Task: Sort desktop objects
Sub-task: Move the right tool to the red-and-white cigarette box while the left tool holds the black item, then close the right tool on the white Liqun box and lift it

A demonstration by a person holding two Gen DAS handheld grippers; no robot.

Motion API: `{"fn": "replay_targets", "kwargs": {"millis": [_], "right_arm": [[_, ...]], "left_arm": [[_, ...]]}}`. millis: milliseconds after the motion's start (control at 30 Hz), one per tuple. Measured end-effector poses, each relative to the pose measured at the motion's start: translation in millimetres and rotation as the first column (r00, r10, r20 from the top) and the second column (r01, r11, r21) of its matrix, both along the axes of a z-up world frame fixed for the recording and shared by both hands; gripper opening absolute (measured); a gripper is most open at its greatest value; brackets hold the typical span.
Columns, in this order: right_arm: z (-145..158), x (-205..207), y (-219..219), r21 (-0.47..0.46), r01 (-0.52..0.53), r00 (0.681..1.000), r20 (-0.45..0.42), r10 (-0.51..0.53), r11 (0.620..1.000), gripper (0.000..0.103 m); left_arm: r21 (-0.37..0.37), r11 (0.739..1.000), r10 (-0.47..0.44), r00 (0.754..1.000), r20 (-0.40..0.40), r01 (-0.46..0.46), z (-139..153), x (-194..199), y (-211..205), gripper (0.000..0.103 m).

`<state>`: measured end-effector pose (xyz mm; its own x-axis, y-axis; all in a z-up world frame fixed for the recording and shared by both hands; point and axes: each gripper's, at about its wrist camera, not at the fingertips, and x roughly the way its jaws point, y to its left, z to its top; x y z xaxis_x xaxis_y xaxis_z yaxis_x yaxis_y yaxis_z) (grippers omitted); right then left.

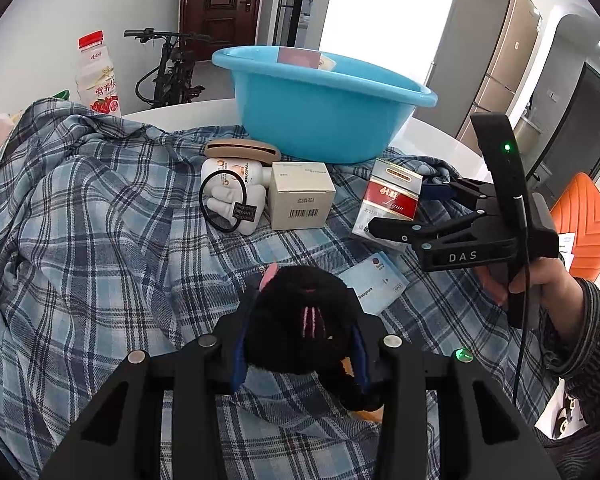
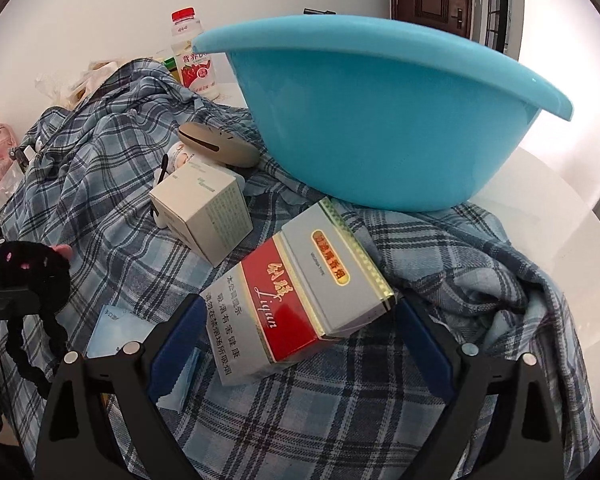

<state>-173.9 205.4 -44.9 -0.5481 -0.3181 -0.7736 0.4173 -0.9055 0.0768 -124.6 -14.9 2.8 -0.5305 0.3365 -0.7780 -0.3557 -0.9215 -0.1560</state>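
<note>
My left gripper [image 1: 300, 354] is shut on a black plush toy [image 1: 304, 316] with pink marks, held just above the plaid cloth; the toy also shows in the right wrist view [image 2: 28, 272]. My right gripper [image 2: 300, 340] is open, its blue pads either side of a red and silver cigarette carton [image 2: 300, 300] that lies on the cloth; I cannot tell if they touch it. The carton [image 1: 392, 196] and right gripper [image 1: 416, 210] show in the left wrist view. A blue basin [image 1: 320, 108] stands behind, with a red pack inside.
On the plaid cloth [image 1: 100, 220] lie a white box [image 1: 300, 196], a white bottle with a black hair band [image 1: 232, 196], a beige case [image 1: 242, 150] and a pale blue packet [image 1: 376, 284]. A drink bottle [image 1: 98, 76] stands far left. An orange chair [image 1: 588, 228] is right.
</note>
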Motion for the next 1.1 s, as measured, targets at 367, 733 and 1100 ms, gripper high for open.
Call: {"fn": "replay_targets", "kwargs": {"millis": [367,733,1100], "right_arm": [[26.1,17.1,16.4,-0.123,-0.007,0.999,-0.034,0.003,0.992,0.04],[43.1,58.5,-7.0,-0.123,-0.129,0.99,-0.067,0.122,0.984,0.023],[32.0,54.9,-20.7,-0.108,-0.12,0.991,-0.078,0.112,0.987,0.064]], "left_arm": [[-0.001,1.0,-0.014,1.0,0.003,0.014,-0.8,2.3,5.5,0.043],[-0.005,0.999,-0.039,0.999,-0.002,0.039,2.9,9.2,14.7,0.043],[-0.015,0.998,-0.054,0.999,0.002,0.054,2.9,14.9,19.9,0.043]]}}
